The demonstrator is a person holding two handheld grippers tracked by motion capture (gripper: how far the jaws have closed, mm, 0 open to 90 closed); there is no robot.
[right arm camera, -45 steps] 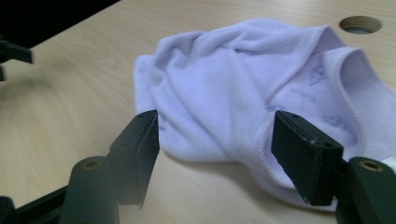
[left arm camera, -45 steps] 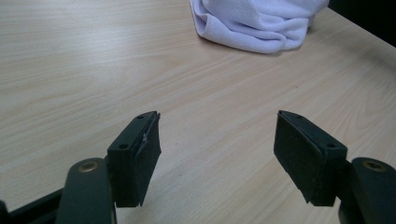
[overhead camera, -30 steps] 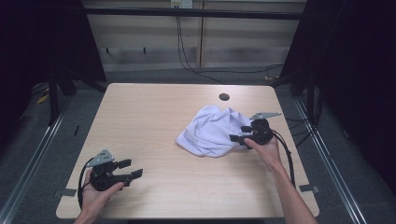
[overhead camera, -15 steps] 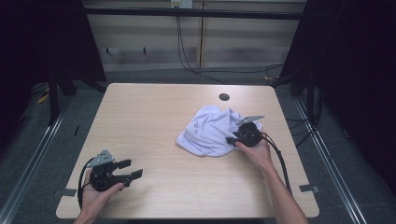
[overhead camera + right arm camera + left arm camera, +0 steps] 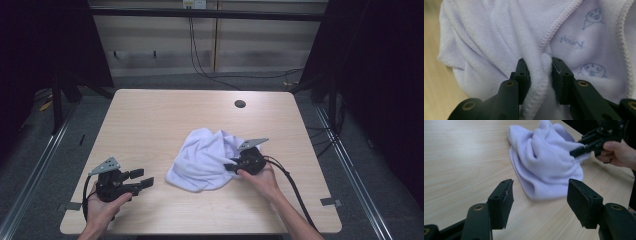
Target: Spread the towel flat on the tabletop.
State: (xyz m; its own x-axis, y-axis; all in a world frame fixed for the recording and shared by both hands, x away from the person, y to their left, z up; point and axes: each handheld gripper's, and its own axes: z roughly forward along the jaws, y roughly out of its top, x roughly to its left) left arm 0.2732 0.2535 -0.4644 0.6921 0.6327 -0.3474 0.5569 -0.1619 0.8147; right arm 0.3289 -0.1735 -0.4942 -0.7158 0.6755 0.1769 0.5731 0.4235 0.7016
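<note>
The right gripper [image 5: 539, 72] has just been closing its jaws, now pinching a hemmed fold of the white towel [image 5: 205, 160] bunched mid-table. The left gripper [image 5: 142, 179] rests apart near the table's [image 5: 165, 115] front-left corner, jaws wide, holding nothing.

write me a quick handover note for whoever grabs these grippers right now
Right gripper: jaws have just been closing on a hemmed fold of the towel; the fold sits between the pads, which look pressed on it.
Left gripper: open, nothing between the jaws, resting near the table's front left corner, apart from the towel.
Towel: crumpled in a heap right of centre on the table.
Done: right gripper has reached the towel's right side and taken a fold.
Left: probably bring the left gripper to another edge, then spread or fold the towel; it isn't flattened at all yet.
</note>
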